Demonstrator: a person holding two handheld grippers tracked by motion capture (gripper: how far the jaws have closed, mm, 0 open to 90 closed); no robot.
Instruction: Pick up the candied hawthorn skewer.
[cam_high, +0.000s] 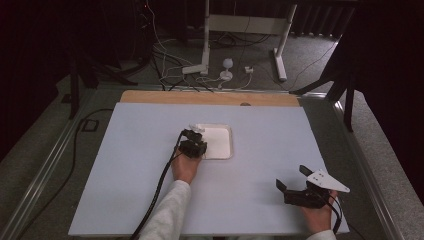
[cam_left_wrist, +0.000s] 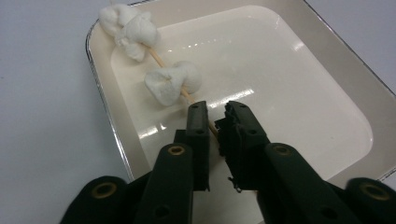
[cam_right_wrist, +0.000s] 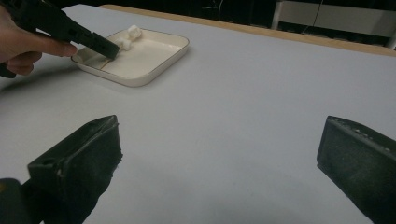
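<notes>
White table (cam_high: 125, 165), cream tray (cam_left_wrist: 289, 32) mid-table. Left gripper (cam_left_wrist: 215, 116) pinches the skewer (cam_left_wrist: 187, 94), jaws narrow; marshmallows (cam_left_wrist: 173, 83) rest over the tray's rim, seemingly delivered. Letting go remains. Right gripper (cam_high: 292, 179) waits wide, empty.

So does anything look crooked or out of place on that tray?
Slightly: the thin wooden skewer with white marshmallows lies slanted, its far end propped on the cream square tray's rim. The left gripper pinches its near end.
</notes>
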